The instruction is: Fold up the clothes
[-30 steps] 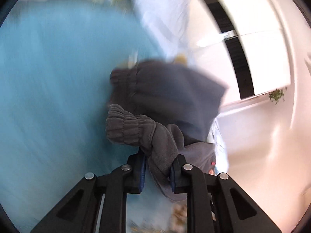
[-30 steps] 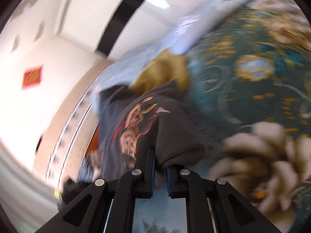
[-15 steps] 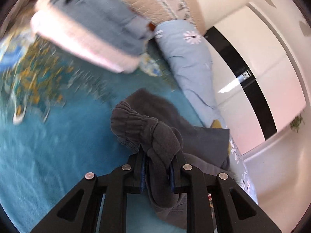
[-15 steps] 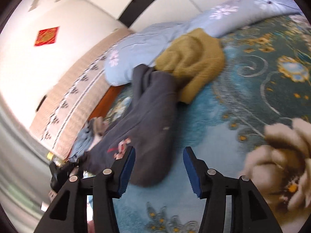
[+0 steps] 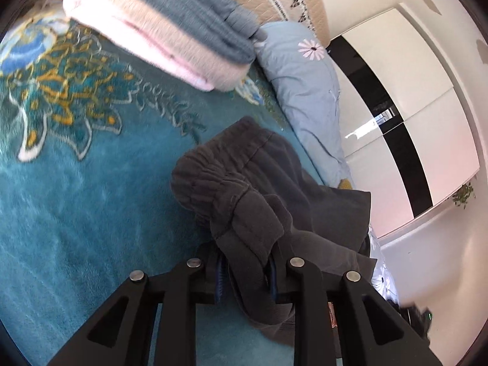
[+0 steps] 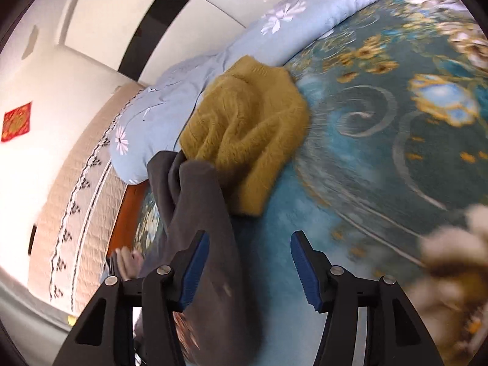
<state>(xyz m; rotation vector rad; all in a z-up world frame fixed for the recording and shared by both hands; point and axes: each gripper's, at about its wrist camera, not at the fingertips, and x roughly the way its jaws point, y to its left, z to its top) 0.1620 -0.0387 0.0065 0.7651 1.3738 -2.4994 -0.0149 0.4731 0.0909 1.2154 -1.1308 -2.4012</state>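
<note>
My left gripper (image 5: 245,270) pinches the dark grey sweatshirt's (image 5: 274,189) cuff, jaws easing apart; my right gripper (image 6: 248,267) spreads wider, sweatshirt beside its left finger

The left gripper (image 5: 245,270) is pinching a fold of the dark grey garment (image 5: 268,189), and its jaws are starting to open. The garment is lying on the blue flowery blanket (image 5: 76,189). At eleven o'clock, folded clothes (image 5: 170,30) are sitting in a pile, and a light blue pillow (image 5: 308,91) is lying at one o'clock.

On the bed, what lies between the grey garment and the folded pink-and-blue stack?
Only bare teal patterned blanket separates the grey garment from the folded stack, seen in the left wrist view.
</note>
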